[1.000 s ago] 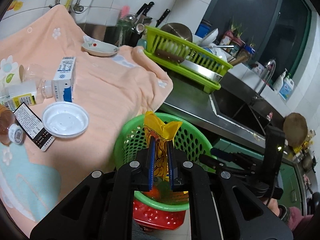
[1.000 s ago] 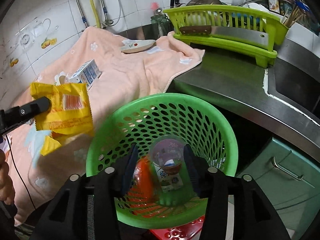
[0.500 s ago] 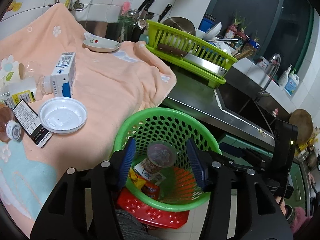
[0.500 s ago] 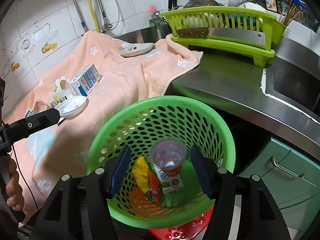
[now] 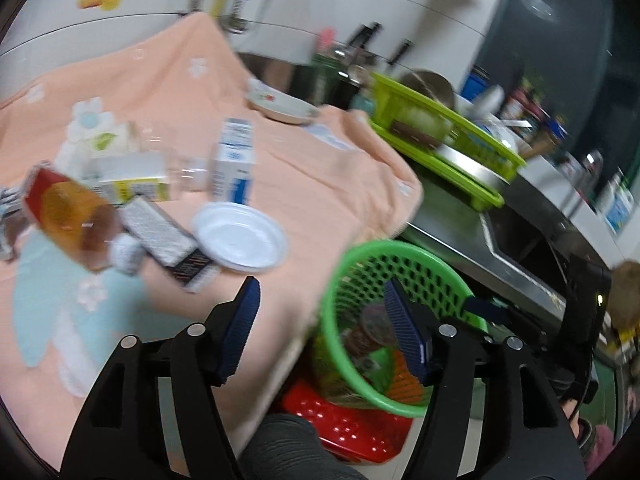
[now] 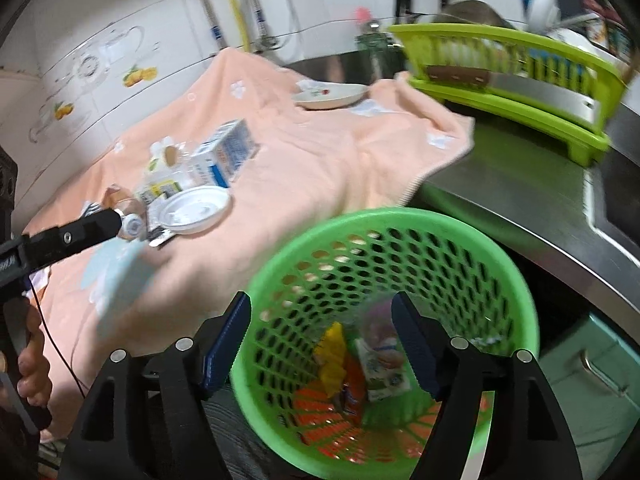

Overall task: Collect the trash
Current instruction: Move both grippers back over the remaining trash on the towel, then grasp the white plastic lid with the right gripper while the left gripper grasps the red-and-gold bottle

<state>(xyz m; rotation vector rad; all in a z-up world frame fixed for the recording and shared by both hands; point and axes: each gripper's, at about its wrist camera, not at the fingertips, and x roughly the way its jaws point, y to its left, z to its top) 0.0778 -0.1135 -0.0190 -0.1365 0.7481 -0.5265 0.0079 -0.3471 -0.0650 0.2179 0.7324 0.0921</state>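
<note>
- Left claw (image 5: 320,312), now spread & empty, has swung from above green basket (image 5: 404,396) toward trash on towel (image 5: 320,176).
- Yellow wrapper (image 6: 332,350) lies inside basket.
- Right claw (image 6: 320,328) spread over basket.

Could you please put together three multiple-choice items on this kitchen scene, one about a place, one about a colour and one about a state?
1. Where does the yellow wrapper lie?
A. in the green basket
B. on the peach towel
C. in the dish rack

2. What colour is the disposable plate on the towel?
A. red
B. white
C. green

3. How is the left gripper?
A. shut on a carton
B. shut on the plate
C. open and empty

Answers: 1 A, the wrapper sits among the trash inside the basket. 2 B, the plate is plain white. 3 C, its jaws stand wide apart with nothing between them.
</note>
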